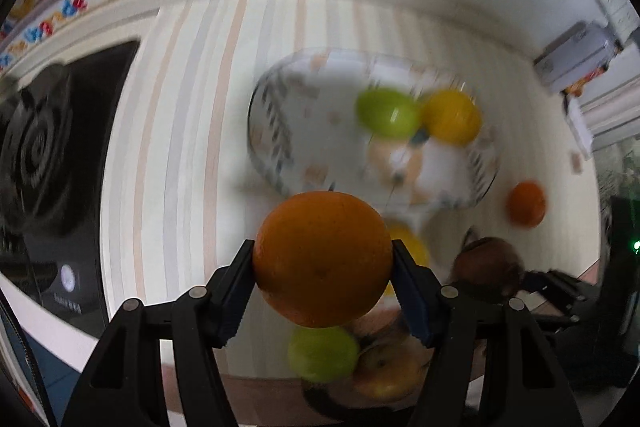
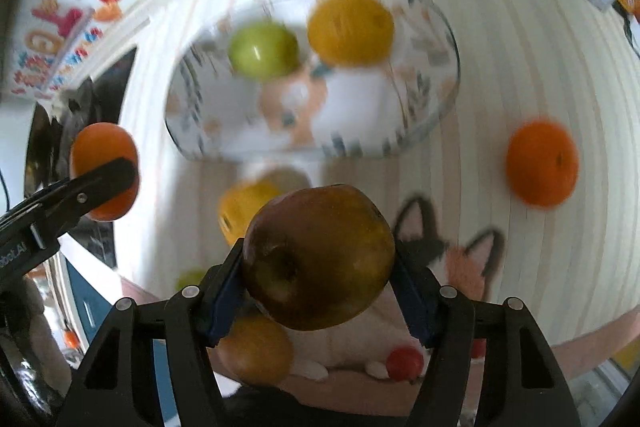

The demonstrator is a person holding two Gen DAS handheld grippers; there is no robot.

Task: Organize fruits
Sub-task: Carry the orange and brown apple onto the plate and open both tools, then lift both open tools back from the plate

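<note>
My left gripper (image 1: pixel 323 263) is shut on an orange (image 1: pixel 322 259) and holds it above the table, in front of a glass bowl (image 1: pixel 272 131). The bowl holds a green apple (image 1: pixel 388 111) and a yellow fruit (image 1: pixel 452 117). My right gripper (image 2: pixel 318 267) is shut on a dark red-green apple (image 2: pixel 318 259), also short of the bowl (image 2: pixel 436 99). In the right wrist view the left gripper and its orange (image 2: pixel 100 155) show at the left. Loose on the striped cloth lie another orange (image 2: pixel 542 163), a yellow fruit (image 2: pixel 244 207), a green apple (image 1: pixel 322 353) and a reddish apple (image 1: pixel 390 371).
A black stove burner (image 1: pixel 44 155) sits at the left. Boxes (image 1: pixel 576 55) stand at the far right by the wall. The cloth has a fox print (image 2: pixel 464 259) near its front edge. A small red thing (image 2: pixel 404 363) lies low in the right wrist view.
</note>
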